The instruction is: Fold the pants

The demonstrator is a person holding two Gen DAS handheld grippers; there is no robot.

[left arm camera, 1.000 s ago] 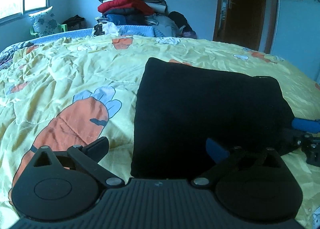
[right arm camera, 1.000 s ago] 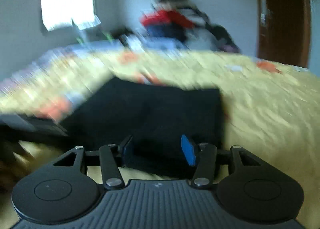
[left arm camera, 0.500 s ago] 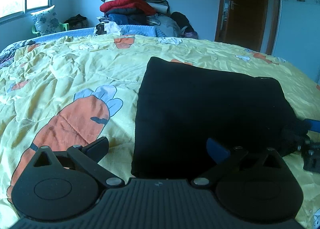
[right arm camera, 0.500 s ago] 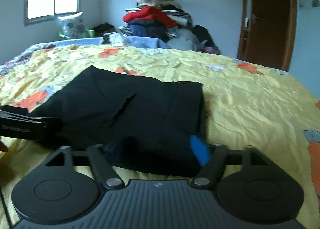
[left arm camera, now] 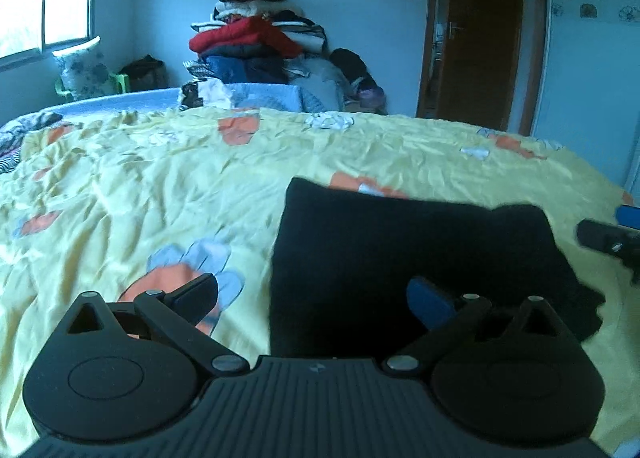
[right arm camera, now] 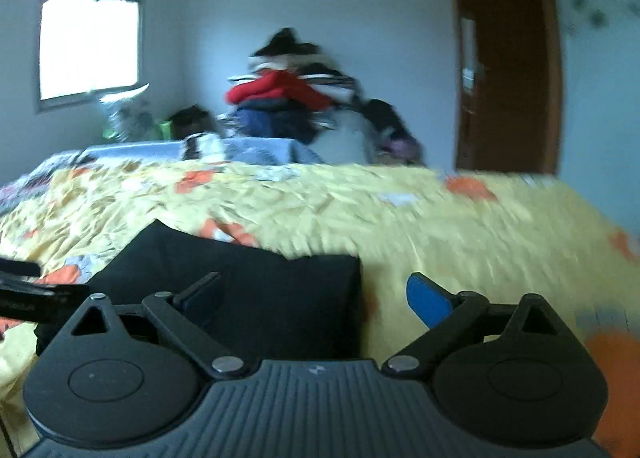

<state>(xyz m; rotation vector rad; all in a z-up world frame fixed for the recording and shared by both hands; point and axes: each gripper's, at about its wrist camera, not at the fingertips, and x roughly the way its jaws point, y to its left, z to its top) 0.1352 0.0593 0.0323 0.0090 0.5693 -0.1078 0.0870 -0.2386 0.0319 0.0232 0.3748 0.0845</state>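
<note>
Neatly squared, soft black pants [left arm camera: 408, 254] lie on crinkled yellow bedspread [left arm camera: 160, 186].

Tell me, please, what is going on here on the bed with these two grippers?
A person with a handheld gripper in each hand is folding black pants on a yellow carrot-print bedspread. The pants lie folded into a compact rectangle. The left gripper is open, holding nothing. The right gripper has just been opening and grips nothing.

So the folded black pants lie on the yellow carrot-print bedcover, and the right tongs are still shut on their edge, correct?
Not quite. The right tongs are open, their jaws having just been opening with nothing between them, as the right wrist view shows. The folded black pants do lie on the yellow carrot-print bedcover.
</note>
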